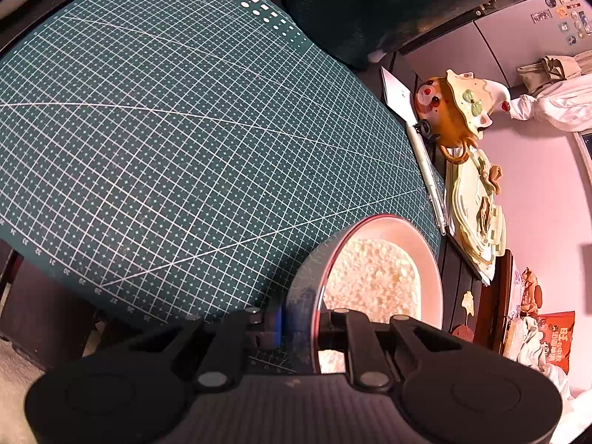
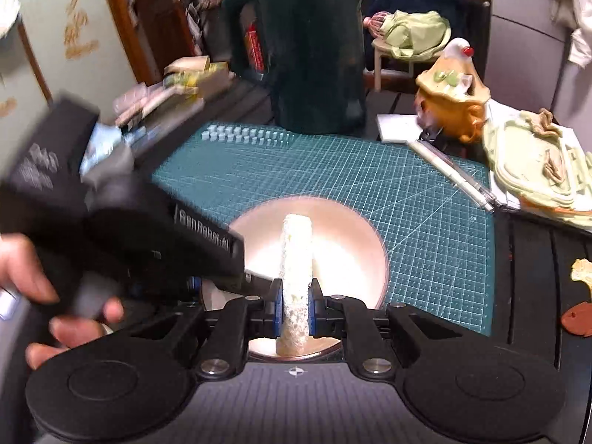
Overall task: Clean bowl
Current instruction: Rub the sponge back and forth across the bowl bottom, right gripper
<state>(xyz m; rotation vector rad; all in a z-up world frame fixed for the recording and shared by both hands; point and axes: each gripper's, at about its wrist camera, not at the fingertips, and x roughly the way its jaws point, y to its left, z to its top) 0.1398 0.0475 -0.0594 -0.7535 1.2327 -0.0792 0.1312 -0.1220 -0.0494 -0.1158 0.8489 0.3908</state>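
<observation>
Left gripper (image 1: 298, 323) pinches the shallow pink ceramic bowl's (image 2: 355, 229) left rim, right gripper (image 2: 295, 309) clamps a white porous sponge (image 2: 296, 244) on edge inside, so I'd brace firmly and scrub round the wall.

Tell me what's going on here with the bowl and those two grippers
A person is cleaning a pink bowl on a green cutting mat with two handheld grippers. The left gripper is clamped on the bowl's rim, steadying it. The right gripper pinches a white sponge that stands on edge inside the bowl. The person's hand holds the left gripper's body. A dark kettle and a pen sit nearby.
</observation>
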